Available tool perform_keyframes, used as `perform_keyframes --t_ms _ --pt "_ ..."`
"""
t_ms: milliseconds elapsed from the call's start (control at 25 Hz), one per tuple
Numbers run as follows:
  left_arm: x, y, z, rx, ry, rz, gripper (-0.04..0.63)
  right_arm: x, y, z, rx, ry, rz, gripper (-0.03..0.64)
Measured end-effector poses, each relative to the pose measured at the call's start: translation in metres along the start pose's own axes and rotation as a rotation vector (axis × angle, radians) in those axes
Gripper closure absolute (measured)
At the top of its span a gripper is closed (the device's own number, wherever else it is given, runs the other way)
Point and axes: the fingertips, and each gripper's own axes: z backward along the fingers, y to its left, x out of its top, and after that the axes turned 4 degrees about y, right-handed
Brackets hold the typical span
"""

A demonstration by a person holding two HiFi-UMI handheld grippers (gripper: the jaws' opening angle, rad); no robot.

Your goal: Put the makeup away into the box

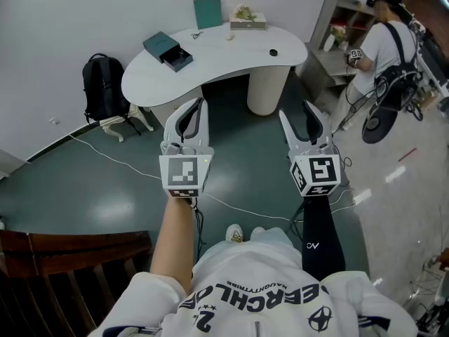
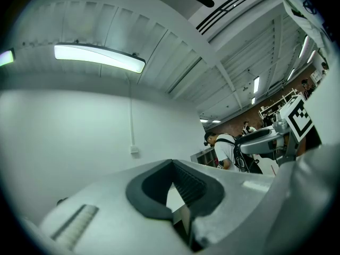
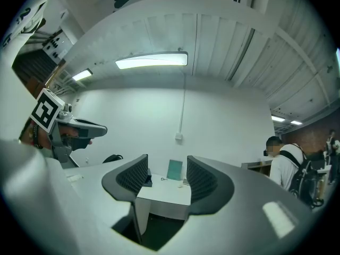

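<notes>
On the white curved table (image 1: 210, 72) at the far side lies an open teal box (image 1: 168, 50); a teal lid (image 1: 208, 11) stands upright behind it. Small items rest on the tabletop: a black round one (image 1: 273, 52) and a pale one (image 1: 229, 36). Both grippers are held up over the floor, well short of the table. My left gripper (image 1: 195, 107) has its tips together, empty (image 2: 172, 166). My right gripper (image 1: 311, 118) is open with nothing between its pads; through its gap (image 3: 167, 177) I see the table (image 3: 164, 195) and the lid (image 3: 174, 169).
A pale tray with flowers (image 1: 248, 21) sits at the table's back edge. A black backpack (image 1: 105, 86) leans by the wall at left, with a cable across the green floor. A person (image 1: 379, 55) stands by shelves at right. A dark wooden chair (image 1: 70, 272) is at lower left.
</notes>
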Motion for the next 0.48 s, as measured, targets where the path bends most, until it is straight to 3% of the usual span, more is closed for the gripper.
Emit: perform_keyframes --t_ms 480 --pt "-0.003 -0.001 -0.014 -0.036 -0.018 0.009 0.588 -0.003 -0.004 -0.011 -0.008 0.000 0.003 0.364"
